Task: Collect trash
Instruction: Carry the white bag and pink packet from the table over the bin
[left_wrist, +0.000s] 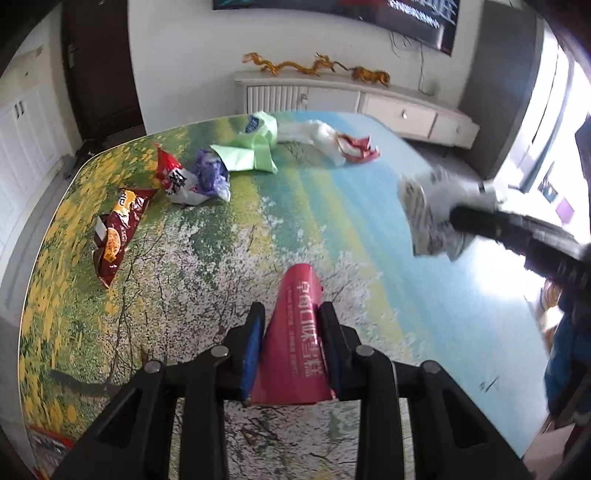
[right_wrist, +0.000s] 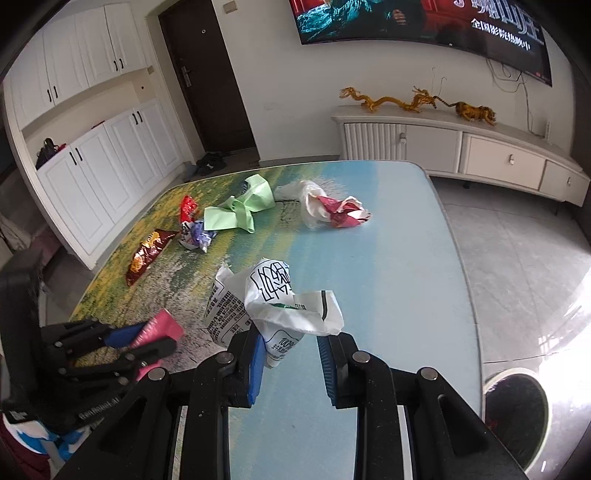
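My left gripper (left_wrist: 291, 314) is shut on a pink wrapper (left_wrist: 295, 332) and holds it above the table; it also shows in the right wrist view (right_wrist: 162, 338). My right gripper (right_wrist: 291, 343) has its jaws apart, and a crumpled white milk carton (right_wrist: 284, 299) hangs against its left pad; the same carton shows blurred in the left wrist view (left_wrist: 432, 214). On the table lie a brown snack bag (left_wrist: 118, 236), a red-white wrapper (left_wrist: 173, 173), purple plastic (left_wrist: 210, 173), green paper (left_wrist: 251, 147) and a white bag with a red wrapper (left_wrist: 340, 144).
The table (right_wrist: 388, 258) has a landscape-print cover. A round bin (right_wrist: 517, 410) stands on the floor by its right front corner. A white TV cabinet (right_wrist: 480, 151) runs along the far wall, and white cupboards (right_wrist: 92, 173) stand at left.
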